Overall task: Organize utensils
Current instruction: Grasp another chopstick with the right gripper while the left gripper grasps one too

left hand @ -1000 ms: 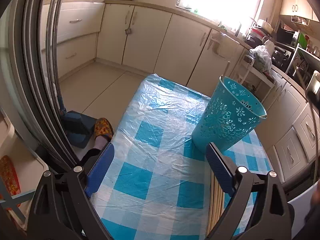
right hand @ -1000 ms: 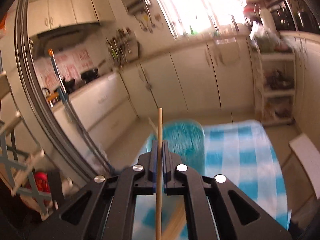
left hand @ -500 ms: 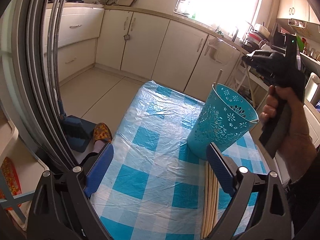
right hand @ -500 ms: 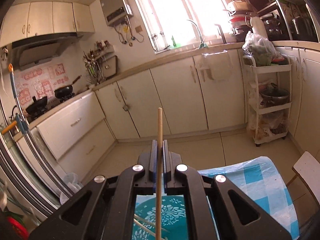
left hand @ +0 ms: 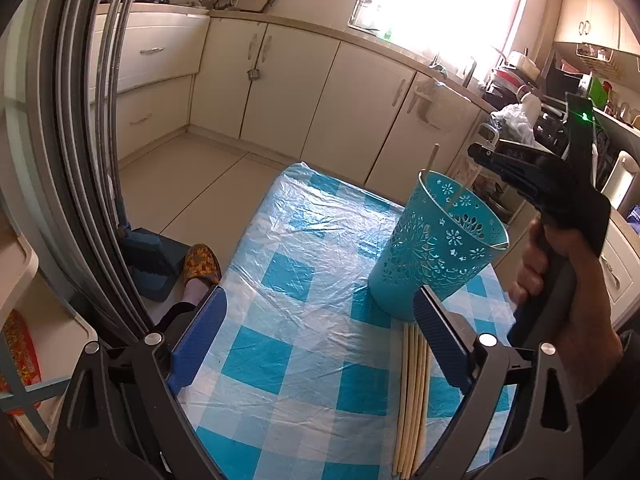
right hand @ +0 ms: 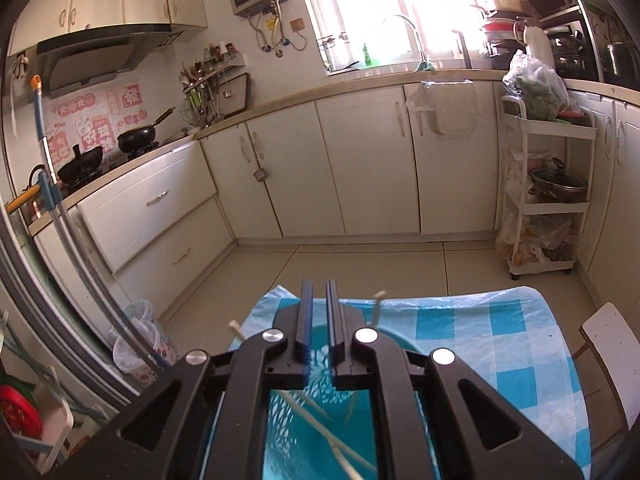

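A teal perforated holder cup point(left hand: 438, 248) stands on the blue-checked table point(left hand: 288, 320), with chopsticks point(left hand: 430, 160) sticking out of it. Several more chopsticks point(left hand: 412, 400) lie flat on the table in front of the cup, by my left gripper's right finger. My left gripper point(left hand: 320, 328) is wide open and empty, low over the table. My right gripper point(right hand: 318, 316) hovers right above the cup point(right hand: 320, 420); its jaws stand slightly apart with nothing between them. Loose chopsticks point(right hand: 340, 452) lie inside the cup. The right gripper also shows in the left wrist view point(left hand: 520, 168).
Cream kitchen cabinets point(right hand: 360, 168) line the far wall. A white trolley with a pot point(right hand: 548, 200) stands at the right. A white chair point(right hand: 608, 340) is by the table's right edge. A foot in a slipper point(left hand: 202, 264) and a dustpan point(left hand: 152, 256) are left of the table.
The chopstick that my right gripper held is gone from its jaws and the jaws have parted; it now lies in the cup. The left gripper has barely moved.
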`<action>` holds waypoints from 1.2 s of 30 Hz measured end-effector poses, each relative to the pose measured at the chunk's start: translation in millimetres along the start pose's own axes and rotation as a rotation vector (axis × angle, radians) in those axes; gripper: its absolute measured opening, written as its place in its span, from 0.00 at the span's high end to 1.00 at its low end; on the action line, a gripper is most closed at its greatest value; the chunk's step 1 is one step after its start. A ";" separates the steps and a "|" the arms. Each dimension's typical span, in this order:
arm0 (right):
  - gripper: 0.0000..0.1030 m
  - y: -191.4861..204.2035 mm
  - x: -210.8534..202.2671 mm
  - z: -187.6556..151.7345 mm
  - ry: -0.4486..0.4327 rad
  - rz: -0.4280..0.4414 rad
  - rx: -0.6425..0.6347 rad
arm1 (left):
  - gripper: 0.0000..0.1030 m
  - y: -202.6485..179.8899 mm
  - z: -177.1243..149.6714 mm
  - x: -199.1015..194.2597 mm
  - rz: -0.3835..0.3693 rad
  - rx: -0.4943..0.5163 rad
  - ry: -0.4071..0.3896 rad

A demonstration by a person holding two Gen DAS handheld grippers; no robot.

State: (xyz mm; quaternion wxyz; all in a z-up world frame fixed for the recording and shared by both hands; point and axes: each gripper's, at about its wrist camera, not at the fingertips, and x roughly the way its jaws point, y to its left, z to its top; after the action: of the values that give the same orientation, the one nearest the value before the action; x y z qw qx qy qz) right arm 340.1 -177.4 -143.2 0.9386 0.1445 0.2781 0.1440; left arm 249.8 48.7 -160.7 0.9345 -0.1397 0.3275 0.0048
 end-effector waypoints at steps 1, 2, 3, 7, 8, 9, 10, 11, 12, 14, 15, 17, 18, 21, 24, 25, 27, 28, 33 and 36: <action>0.84 -1.5 -7.2 -0.4 -0.011 0.003 0.002 | 0.11 -0.7 0.3 -4.5 0.001 0.002 -0.008; 0.83 -2.5 -20.0 -1.2 -0.030 0.007 0.003 | 0.10 -1.3 0.4 -8.1 0.003 0.004 -0.016; 0.81 -3.6 -35.2 -2.1 -0.055 0.011 0.004 | 0.09 -1.7 0.6 -11.8 0.006 0.007 -0.025; 0.75 -7.9 -90.9 -11.9 -0.134 0.005 0.005 | 0.08 -1.4 2.8 -23.6 0.013 0.006 -0.052; 0.73 -8.9 -104.2 -16.3 -0.148 -0.002 0.004 | 0.07 -1.5 2.8 -27.2 0.014 0.004 -0.058; 0.72 -11.2 -120.1 -23.7 -0.159 -0.014 0.004 | 0.07 -1.1 3.1 -28.9 0.014 0.003 -0.061; 0.71 -13.2 -128.7 -28.3 -0.162 -0.023 0.007 | 0.07 -1.4 2.7 -31.4 0.014 0.002 -0.063; 0.70 -16.3 -138.0 -35.8 -0.162 -0.035 0.014 | 0.07 -1.4 2.6 -32.5 0.013 0.003 -0.063; 0.69 -19.3 -145.2 -43.9 -0.157 -0.048 0.022 | 0.07 -2.0 2.1 -34.5 0.012 0.003 -0.064; 0.67 -25.2 -155.3 -67.6 -0.117 -0.081 0.038 | 0.07 -3.3 1.1 -38.0 0.011 0.005 -0.067; 0.67 -27.8 -156.6 -80.6 -0.086 -0.092 0.047 | 0.07 -4.1 0.6 -40.1 0.009 0.008 -0.069; 0.67 -32.2 -155.5 -100.4 -0.030 -0.106 0.069 | 0.07 -5.9 -0.8 -44.9 0.007 0.014 -0.074; 0.67 -35.2 -151.6 -115.4 0.016 -0.117 0.087 | 0.07 -6.9 -1.2 -47.1 0.007 0.018 -0.077; 0.67 -38.7 -136.7 -146.4 0.133 -0.132 0.133 | 0.07 -9.4 -4.9 -56.4 0.010 0.035 -0.093; 0.67 -35.9 -117.2 -164.7 0.221 -0.125 0.131 | 0.07 -10.1 -8.7 -57.9 0.014 0.053 -0.081; 0.68 -34.3 -104.4 -169.7 0.258 -0.119 0.132 | 0.07 -9.8 -10.8 -57.3 0.018 0.056 -0.071; 0.71 -33.1 -89.3 -175.1 0.296 -0.119 0.132 | 0.07 -8.7 -14.1 -56.4 0.025 0.060 -0.054; 0.71 -32.8 -77.0 -176.7 0.316 -0.120 0.136 | 0.07 -7.7 -16.3 -56.2 0.029 0.062 -0.044; 0.76 -27.9 -38.1 -187.6 0.366 -0.143 0.134 | 0.07 -3.6 -24.0 -53.5 0.057 0.083 -0.017; 0.80 -21.4 -21.8 -192.1 0.384 -0.163 0.100 | 0.07 -2.6 -26.8 -45.0 0.069 0.094 0.014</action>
State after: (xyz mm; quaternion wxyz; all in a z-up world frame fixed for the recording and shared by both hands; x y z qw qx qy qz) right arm 218.3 -167.9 -294.6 0.8685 0.1378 0.4696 0.0786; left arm 198.4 42.8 -152.4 0.9370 -0.0844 0.3384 0.0208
